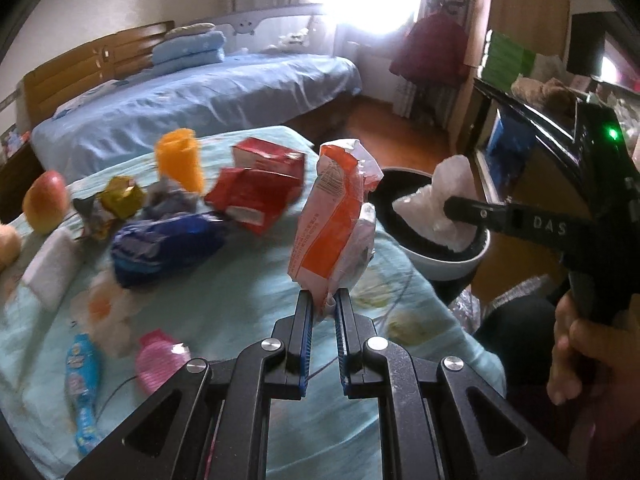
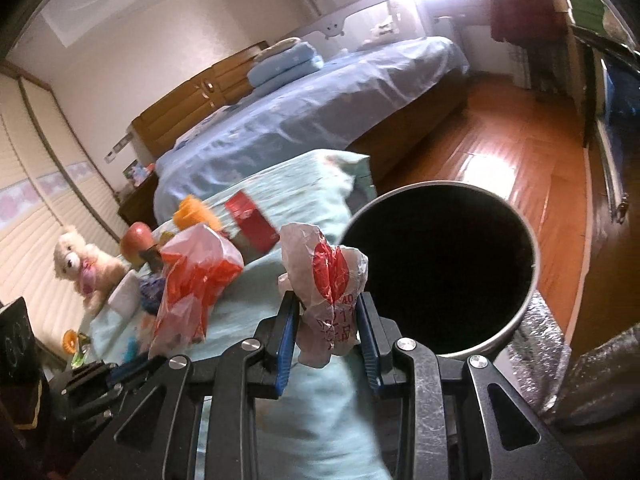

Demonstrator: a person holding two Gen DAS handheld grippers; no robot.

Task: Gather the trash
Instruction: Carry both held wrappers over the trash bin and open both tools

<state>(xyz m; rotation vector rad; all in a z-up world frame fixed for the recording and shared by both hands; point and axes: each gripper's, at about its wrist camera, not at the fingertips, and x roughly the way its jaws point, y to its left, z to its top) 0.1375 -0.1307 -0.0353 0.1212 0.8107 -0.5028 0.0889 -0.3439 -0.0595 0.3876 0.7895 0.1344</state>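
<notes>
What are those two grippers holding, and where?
Left gripper pinches the orange wrapper at its bottom edge; right gripper clamps a crumpled white wrapper mid-body.

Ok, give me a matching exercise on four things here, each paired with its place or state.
Things:
1. orange-and-white wrapper
2. crumpled white wrapper with red print
3. apple
4. trash bin

Places or states:
A. standing open beside the table, dark inside
B. pinched in the left gripper
C. lying on the cloth at the table's far left
D. pinched in the right gripper

Pairs: 1-B, 2-D, 3-C, 4-A
</notes>
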